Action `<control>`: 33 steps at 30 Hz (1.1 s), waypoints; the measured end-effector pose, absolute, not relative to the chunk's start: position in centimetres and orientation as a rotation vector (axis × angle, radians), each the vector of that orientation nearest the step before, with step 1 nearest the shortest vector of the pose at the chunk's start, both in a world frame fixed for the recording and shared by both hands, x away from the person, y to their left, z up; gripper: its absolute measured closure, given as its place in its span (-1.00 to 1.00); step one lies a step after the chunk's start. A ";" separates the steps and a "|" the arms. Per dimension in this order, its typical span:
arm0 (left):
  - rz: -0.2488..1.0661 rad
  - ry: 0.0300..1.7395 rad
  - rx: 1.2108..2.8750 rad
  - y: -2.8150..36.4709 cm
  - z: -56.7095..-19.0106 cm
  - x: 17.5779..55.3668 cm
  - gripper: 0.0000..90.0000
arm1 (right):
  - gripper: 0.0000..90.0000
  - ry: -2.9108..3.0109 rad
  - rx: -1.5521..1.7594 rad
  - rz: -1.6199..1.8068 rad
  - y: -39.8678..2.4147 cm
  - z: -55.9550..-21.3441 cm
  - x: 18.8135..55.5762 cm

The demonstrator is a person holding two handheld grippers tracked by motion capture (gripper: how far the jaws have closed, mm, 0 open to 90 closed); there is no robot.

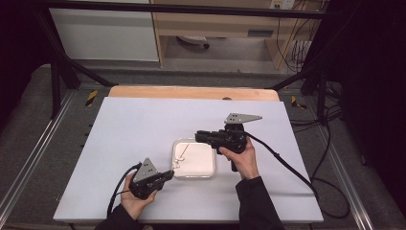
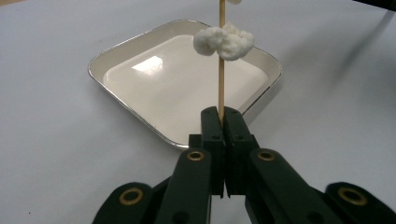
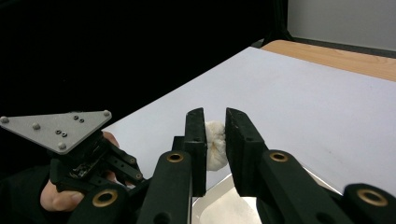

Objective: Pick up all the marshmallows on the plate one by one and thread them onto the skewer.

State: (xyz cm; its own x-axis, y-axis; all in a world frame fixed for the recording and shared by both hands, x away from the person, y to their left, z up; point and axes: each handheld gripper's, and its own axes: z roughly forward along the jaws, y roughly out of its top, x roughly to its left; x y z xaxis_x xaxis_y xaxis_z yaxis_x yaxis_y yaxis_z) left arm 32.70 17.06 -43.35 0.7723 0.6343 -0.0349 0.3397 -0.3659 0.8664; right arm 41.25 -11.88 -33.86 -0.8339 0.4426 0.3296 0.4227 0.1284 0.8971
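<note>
My left gripper [image 1: 171, 173] [image 2: 223, 114] is shut on the lower end of a thin wooden skewer [image 1: 185, 150] [image 2: 221, 79], which slants up over a shallow white tray [image 1: 198, 165] [image 2: 116, 51]. A white fluffy lump [image 2: 224, 42] [image 1: 177, 162] is threaded on the skewer, above the jaws. My right gripper [image 1: 197, 135] [image 3: 215, 119] hovers over the tray's far edge with its jaws pointing left, shut on another white fluffy lump [image 3: 215, 140]. The right gripper view also shows the left gripper's grey plate [image 3: 58, 127] farther off, and the tray's corner [image 3: 219, 205] below.
A white mat [image 1: 134, 124] covers the table, and a wooden strip [image 1: 191, 92] shows along its far edge. A black cable [image 1: 287, 165] trails from the right gripper across the mat's right side. Black frame posts [image 1: 57, 81] stand at the back corners.
</note>
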 end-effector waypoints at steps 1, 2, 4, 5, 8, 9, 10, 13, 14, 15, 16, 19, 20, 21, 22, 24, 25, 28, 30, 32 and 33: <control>0.378 0.732 1.984 17.0 -43.4 32.7 0.98 | 0.76 2.349 0.897 1.858 -11.8 -33.9 41.3; 0.379 0.732 1.985 17.0 -43.4 32.7 0.98 | 0.76 2.348 0.898 1.856 -11.7 -33.9 41.4; 0.378 0.731 1.983 17.0 -43.3 32.7 0.97 | 0.76 2.350 0.900 1.862 -11.6 -33.9 41.5; 0.381 0.731 1.982 17.0 -43.3 32.7 0.98 | 0.76 2.351 0.903 1.866 -11.5 -33.9 41.6; 0.383 0.729 1.983 17.0 -43.3 32.7 0.98 | 0.76 2.356 0.909 1.871 -11.2 -34.1 41.7; 0.383 0.730 1.983 17.0 -43.3 32.7 0.98 | 0.76 2.359 0.913 1.870 -11.2 -34.2 41.8; 0.383 0.730 1.983 17.0 -43.3 32.7 0.98 | 0.76 2.363 0.917 1.869 -11.1 -34.3 41.8; 0.382 0.730 1.984 17.0 -43.4 32.7 0.98 | 0.76 2.376 0.923 1.863 -10.8 -34.7 42.0; 0.381 0.730 1.985 17.0 -43.4 32.7 0.98 | 0.76 2.380 0.923 1.863 -10.7 -34.8 42.0; 0.382 0.729 1.985 17.0 -43.4 32.7 0.98 | 0.76 2.383 0.927 1.866 -10.7 -34.9 42.0; 0.382 0.729 1.985 17.0 -43.4 32.7 0.98 | 0.76 2.386 0.927 1.867 -10.6 -35.0 42.0; 0.382 0.729 1.986 17.0 -43.4 32.7 0.98 | 0.76 2.394 0.920 1.870 -10.5 -35.1 42.0; 0.381 0.729 1.986 17.0 -43.4 32.7 0.98 | 0.76 2.396 0.918 1.874 -10.5 -35.1 42.0; 0.373 0.750 1.990 17.1 -43.3 32.6 0.98 | 0.76 2.399 0.918 1.877 -10.4 -35.2 41.9; 0.373 0.750 1.990 17.1 -43.3 32.6 0.98 | 0.76 2.401 0.918 1.878 -10.4 -35.2 41.9; 0.376 0.747 1.992 17.0 -43.3 32.5 0.97 | 0.76 2.411 0.917 1.876 -10.3 -35.3 41.9; 0.376 0.747 1.996 17.0 -43.4 32.6 0.98 | 0.76 2.416 0.919 1.876 -10.3 -35.4 41.9; 0.373 0.747 1.995 17.0 -43.4 32.5 0.98 | 0.76 2.422 0.917 1.873 -10.1 -35.6 41.9; 0.384 0.746 2.005 17.0 -43.4 32.5 0.98 | 0.75 2.430 0.921 1.883 -10.1 -35.7 41.9; 0.392 0.745 2.009 17.0 -43.5 32.5 0.98 | 0.75 2.437 0.920 1.891 -10.0 -35.9 41.9; 0.393 0.746 2.011 17.0 -43.5 32.5 0.98 | 0.75 2.440 0.923 1.891 -9.9 -35.9 41.9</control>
State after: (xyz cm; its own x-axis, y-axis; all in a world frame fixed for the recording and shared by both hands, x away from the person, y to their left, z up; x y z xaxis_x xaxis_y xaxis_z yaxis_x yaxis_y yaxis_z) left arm 32.53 17.00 -43.49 0.7651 0.6436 -0.0195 0.3483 -0.3882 0.8532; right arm 41.88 -9.91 -35.92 -0.8331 0.3861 0.3961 0.4800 0.1485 0.8646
